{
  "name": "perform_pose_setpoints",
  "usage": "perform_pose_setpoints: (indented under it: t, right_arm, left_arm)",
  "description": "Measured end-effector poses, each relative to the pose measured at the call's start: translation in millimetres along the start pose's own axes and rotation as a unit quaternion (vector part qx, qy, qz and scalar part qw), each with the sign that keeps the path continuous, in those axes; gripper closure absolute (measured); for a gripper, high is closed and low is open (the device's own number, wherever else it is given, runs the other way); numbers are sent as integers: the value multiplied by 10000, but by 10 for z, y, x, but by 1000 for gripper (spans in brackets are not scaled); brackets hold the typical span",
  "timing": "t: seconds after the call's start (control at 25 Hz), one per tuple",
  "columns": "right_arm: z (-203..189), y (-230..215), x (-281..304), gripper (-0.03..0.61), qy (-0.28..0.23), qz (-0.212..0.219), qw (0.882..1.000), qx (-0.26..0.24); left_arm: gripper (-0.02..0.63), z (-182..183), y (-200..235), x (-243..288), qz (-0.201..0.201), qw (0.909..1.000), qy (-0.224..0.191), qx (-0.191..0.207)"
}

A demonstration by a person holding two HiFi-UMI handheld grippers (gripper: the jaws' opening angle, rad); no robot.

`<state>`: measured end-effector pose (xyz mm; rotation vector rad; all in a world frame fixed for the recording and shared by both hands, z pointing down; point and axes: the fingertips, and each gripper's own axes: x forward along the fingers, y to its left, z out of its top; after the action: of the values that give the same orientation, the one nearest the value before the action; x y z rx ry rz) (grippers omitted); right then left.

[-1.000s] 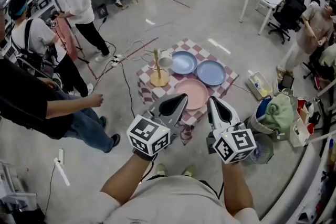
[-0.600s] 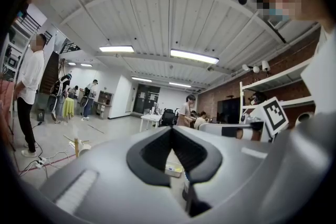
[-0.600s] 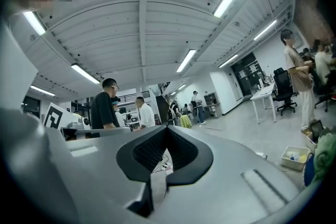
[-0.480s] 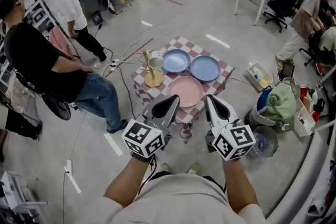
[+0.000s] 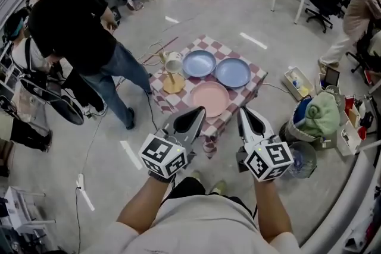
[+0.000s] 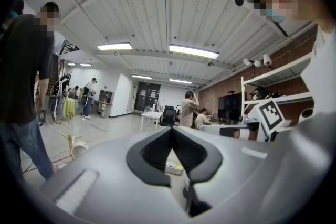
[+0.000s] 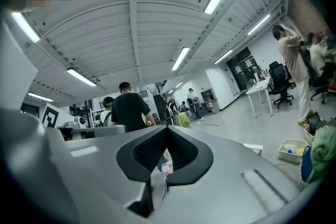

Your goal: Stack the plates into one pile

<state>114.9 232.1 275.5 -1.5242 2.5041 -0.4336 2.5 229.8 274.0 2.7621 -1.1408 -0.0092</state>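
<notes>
A small table with a checked cloth (image 5: 172,101) stands on the floor ahead of me. On it lie two blue plates, one at the back (image 5: 199,63) and one to its right (image 5: 233,72), and a pink plate (image 5: 209,98) nearest me, each apart from the others. My left gripper (image 5: 199,111) and right gripper (image 5: 243,111) hover short of the table's near edge, both shut and empty. In the left gripper view the left gripper (image 6: 171,131) points level into the room. A strip of the checked cloth (image 7: 164,165) shows past the right gripper (image 7: 167,129).
A wooden mug stand (image 5: 173,81) with a white cup (image 5: 173,61) occupies the table's left corner. A person in black (image 5: 77,27) stands just left of the table, cables (image 5: 146,50) on the floor nearby. A green bundle (image 5: 315,119), a fan (image 5: 297,160) and a box (image 5: 296,81) sit to the right.
The person in black has walked from the far left to right beside the table. My two grippers have stayed shut and nearly still; the plates have not moved.
</notes>
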Motion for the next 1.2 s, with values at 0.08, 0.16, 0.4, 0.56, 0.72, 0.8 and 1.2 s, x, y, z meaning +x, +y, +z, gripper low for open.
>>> perform_pose_setpoints:
  t: [0.08,0.16,0.4,0.56,0.72,0.8,1.2]
  right_arm:
    - [-19,-26,38,569,26,25,10000,37]
    - [-45,-46,86,569,74,37,9999,58]
    - [-133,-159,398,569,232,-64,9997,-2]
    - [-155,-283,686,569,311,-215,9993,-62]
    - [-233,-448,1034,569,403,-416,9983,6]
    - [-282,-512,1202,569,450,-525,9976,35]
    - [-606,-778,1801,569,715,-1118,9910,144]
  left_arm:
    - [607,-21,22,31,14,10000,19,-18]
    - [607,-55,56,63,17,10000,44,-57]
    - [607,-145,312,280,-70,9999,82,-42]
    - [607,-177,552,481,-196,9998,80,-1]
    - [607,-221,866,707,-327,9994,97,15]
    - [607,-239,1032,809,-395,9992,105,6]
    - [607,-548,1553,1268,-907,9953,306,-144]
